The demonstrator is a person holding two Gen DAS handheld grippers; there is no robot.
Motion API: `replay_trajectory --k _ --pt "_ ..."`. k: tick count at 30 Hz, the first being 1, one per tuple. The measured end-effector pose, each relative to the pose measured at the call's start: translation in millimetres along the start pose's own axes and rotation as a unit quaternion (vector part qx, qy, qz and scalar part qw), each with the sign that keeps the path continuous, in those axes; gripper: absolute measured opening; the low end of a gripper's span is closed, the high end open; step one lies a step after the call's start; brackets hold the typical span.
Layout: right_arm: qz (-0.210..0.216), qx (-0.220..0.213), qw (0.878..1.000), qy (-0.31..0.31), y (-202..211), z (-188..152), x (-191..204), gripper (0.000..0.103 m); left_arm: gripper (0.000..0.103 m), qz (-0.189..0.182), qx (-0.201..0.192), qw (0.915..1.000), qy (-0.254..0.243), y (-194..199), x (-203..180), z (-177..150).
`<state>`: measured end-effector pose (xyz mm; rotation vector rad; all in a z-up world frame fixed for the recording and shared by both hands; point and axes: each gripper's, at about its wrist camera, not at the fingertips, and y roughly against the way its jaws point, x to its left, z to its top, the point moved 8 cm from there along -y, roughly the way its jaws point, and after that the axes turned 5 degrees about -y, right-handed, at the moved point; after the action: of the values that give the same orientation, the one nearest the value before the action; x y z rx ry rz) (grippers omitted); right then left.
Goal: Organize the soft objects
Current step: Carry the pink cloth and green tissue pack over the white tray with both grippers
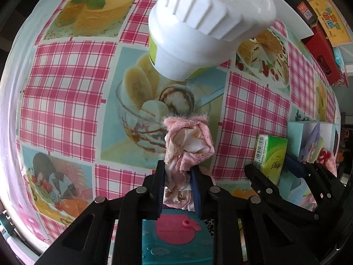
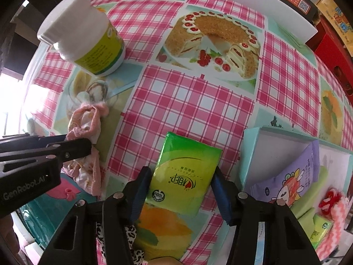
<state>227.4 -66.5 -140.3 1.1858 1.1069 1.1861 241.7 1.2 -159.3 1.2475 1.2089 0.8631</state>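
Pointing almost straight down at the tablecloth (image 2: 187, 101), the right gripper (image 2: 179, 193) straddles a green tissue pack (image 2: 187, 172), its pads beside the pack's long edges (contact unclear), the pack's long axis running away from the camera. The left gripper (image 1: 177, 190), also steeply downward, has its fingers pinched on a crumpled pink cloth (image 1: 187, 148) stretching forward. Beyond stands a white bottle (image 2: 88, 37); an open box (image 2: 286, 154) lies right.
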Motion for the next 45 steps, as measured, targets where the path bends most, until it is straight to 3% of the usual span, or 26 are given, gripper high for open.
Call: replay_trajectory --k 11,21,28,33,37,45 --pt "0.017 -0.003 1.0 -0.008 11.0 -2.1 -4.1 0.058 0.019 -0.015 -0.019 0.9997 0.008 25.6 -6.1 -7.9" --pt "0.035 -0.05 0.998 -0.012 47.1 -7.3 -13.4 0.058 0.019 -0.04 -0.085 0.9956 0.004 67.9 -16.2 -21.0" --pt "0.062 -0.099 0.992 -0.037 80.1 -29.4 -34.6 0.058 0.019 -0.094 -0.168 0.9813 0.009 110.0 -18.6 -46.8" --pt "0.075 -0.159 0.982 -0.063 112.2 -58.6 -55.6 0.058 0.019 -0.115 -0.221 0.9685 0.009 139.8 -26.9 -69.0" --pt "0.067 -0.199 0.974 -0.088 134.2 -78.4 -78.6 0.058 0.019 -0.125 -0.248 0.9607 0.007 154.0 -41.2 -77.6" --pt "0.035 -0.252 0.956 -0.146 159.0 -100.3 -136.6 0.058 0.019 -0.126 -0.274 0.9534 -0.017 159.8 -81.0 -79.4"
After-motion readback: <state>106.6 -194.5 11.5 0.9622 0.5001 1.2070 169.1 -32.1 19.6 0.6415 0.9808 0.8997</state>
